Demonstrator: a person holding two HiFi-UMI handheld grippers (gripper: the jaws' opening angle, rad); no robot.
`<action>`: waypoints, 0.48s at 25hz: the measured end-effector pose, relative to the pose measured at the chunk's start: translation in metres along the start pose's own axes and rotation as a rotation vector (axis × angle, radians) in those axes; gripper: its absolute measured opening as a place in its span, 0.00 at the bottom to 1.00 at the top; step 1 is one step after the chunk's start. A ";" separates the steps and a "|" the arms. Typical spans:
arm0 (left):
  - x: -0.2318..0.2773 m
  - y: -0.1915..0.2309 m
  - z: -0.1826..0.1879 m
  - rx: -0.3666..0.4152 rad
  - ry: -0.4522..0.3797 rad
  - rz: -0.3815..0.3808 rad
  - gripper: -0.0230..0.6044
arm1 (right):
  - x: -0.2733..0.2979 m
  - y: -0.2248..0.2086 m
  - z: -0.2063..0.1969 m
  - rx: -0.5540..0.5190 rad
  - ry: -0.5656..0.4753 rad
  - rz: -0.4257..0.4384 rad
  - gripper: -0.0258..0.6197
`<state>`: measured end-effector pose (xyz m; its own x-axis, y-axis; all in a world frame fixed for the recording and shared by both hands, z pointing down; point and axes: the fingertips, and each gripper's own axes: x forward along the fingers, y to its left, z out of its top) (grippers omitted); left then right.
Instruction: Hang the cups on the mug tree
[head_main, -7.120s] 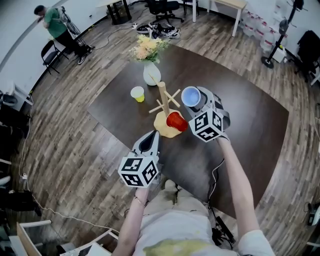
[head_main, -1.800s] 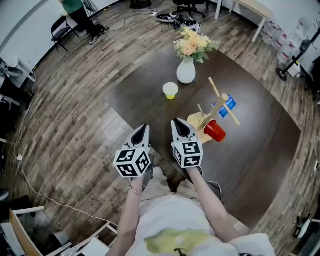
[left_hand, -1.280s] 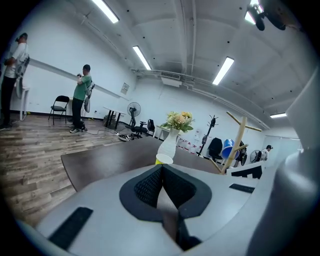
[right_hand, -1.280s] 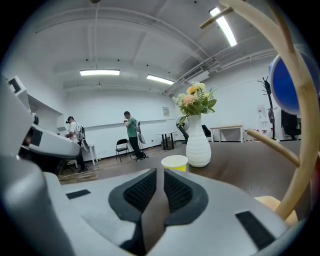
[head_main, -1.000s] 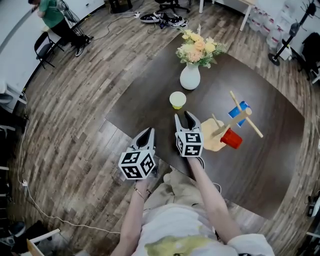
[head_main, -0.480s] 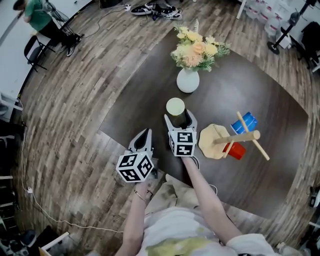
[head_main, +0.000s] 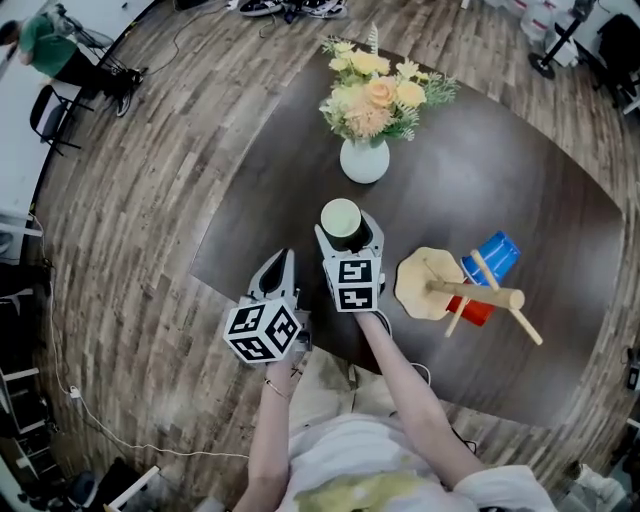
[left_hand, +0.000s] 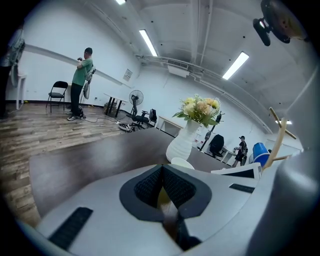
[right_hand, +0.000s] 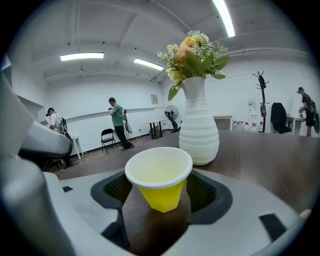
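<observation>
A yellow paper cup (head_main: 341, 218) (right_hand: 160, 190) stands upright on the dark table (head_main: 520, 180), just in front of the vase. My right gripper (head_main: 346, 232) (right_hand: 161, 176) has just been opening and is open, with the cup between its jaws and a gap at each pad. My left gripper (head_main: 281, 266) (left_hand: 162, 192) is shut on nothing at the table's near edge. To the right stands the wooden mug tree (head_main: 478, 293), with a blue cup (head_main: 490, 255) and a red cup (head_main: 470, 308) on its pegs.
A white vase (head_main: 364, 160) (right_hand: 199, 125) of flowers stands close behind the yellow cup. The table's near-left edge runs under my left gripper, with wooden floor beyond. People, chairs and desks are far off in the room.
My right gripper has moved forward to the yellow cup and opened, so the cup now stands between its jaws. My left gripper has come forward a little beside it.
</observation>
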<state>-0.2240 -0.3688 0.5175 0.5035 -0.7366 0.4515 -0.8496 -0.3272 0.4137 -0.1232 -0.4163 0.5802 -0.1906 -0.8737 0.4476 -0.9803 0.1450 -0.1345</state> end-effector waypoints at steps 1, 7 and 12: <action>0.002 -0.001 0.002 0.003 0.000 -0.007 0.07 | 0.001 -0.002 0.000 -0.005 0.003 -0.007 0.56; 0.014 -0.001 0.004 0.030 0.039 -0.079 0.07 | -0.007 -0.011 0.003 0.061 -0.023 -0.071 0.53; 0.021 -0.009 0.010 0.072 0.085 -0.186 0.07 | -0.025 -0.019 0.013 0.228 -0.092 -0.160 0.53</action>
<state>-0.2075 -0.3871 0.5156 0.6615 -0.6080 0.4390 -0.7483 -0.4968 0.4396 -0.0986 -0.4029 0.5600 -0.0191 -0.9171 0.3981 -0.9583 -0.0968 -0.2690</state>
